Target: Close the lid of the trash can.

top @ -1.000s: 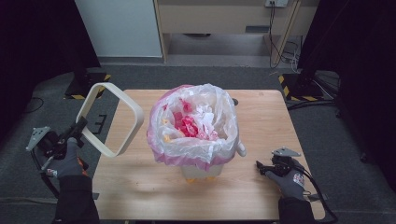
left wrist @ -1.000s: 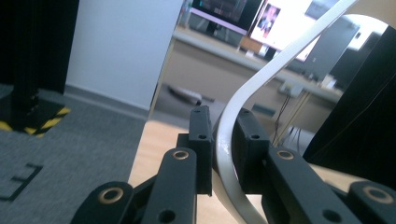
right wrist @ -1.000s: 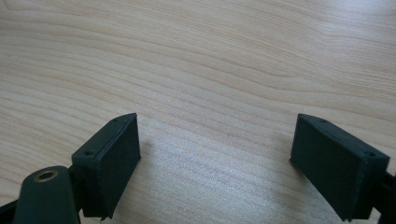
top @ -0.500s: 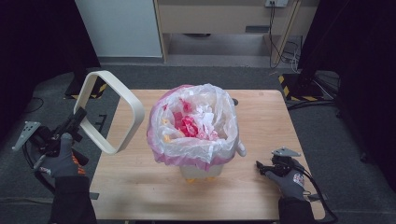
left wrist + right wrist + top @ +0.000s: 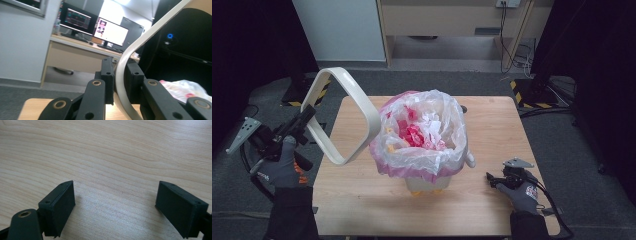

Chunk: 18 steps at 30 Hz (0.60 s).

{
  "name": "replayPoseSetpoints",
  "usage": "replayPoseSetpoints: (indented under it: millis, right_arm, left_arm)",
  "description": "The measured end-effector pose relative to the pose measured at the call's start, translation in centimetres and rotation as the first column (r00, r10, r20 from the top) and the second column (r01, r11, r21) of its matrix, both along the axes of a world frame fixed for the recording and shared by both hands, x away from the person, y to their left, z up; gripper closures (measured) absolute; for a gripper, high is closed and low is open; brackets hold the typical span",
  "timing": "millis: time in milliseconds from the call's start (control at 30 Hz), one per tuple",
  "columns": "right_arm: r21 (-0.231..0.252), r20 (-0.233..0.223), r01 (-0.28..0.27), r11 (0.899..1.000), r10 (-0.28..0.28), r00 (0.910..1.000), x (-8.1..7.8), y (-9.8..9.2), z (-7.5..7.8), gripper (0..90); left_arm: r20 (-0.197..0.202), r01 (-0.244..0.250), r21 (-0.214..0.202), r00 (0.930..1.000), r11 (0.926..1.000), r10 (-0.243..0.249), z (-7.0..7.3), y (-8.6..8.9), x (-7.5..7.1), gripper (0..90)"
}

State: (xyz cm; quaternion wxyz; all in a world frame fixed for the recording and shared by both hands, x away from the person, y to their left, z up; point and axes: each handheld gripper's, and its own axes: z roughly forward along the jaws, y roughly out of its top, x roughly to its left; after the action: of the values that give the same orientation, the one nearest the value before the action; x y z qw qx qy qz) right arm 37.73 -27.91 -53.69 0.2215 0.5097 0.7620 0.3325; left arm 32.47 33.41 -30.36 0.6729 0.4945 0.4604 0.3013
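Observation:
A cream rounded-square ring (image 5: 343, 115), the bin's rim frame, hangs tilted in the air over the table's left edge. My left gripper (image 5: 308, 116) is shut on its left side; in the left gripper view the cream bar (image 5: 121, 75) runs up between the two black jaws (image 5: 120, 75). A small bin (image 5: 422, 185) lined with a pink and clear bag (image 5: 422, 145) stands mid-table, full of red and white crumpled waste. My right gripper (image 5: 494, 180) rests low on the table at the front right, jaws wide apart (image 5: 115, 207) over bare wood.
The wooden table (image 5: 462, 210) has free surface in front of and right of the bin. Beyond its far edge stand a white cabinet (image 5: 337, 30) and a wooden desk (image 5: 447, 20). Yellow-black floor markers (image 5: 527, 95) lie at the sides.
My left gripper has lifted the cream ring upward and slightly away from the table's left edge. The right gripper and the bin stayed put.

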Motion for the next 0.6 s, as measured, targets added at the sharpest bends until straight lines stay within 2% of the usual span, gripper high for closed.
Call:
replayPoseSetpoints:
  millis: [267,600]
  right_arm:
    - [0.0,0.0,0.0,1.0,0.0,1.0,0.0,0.0,0.0,15.6]
    - [0.0,0.0,0.0,1.0,0.0,1.0,0.0,0.0,0.0,15.6]
  left_arm:
    - [0.012,0.078,0.036,0.9968,0.9963,-0.079,2.3,-2.5,0.6,78.4]
    - [0.015,0.171,0.052,0.985,0.984,-0.172,3.4,-5.7,1.9,78.4]
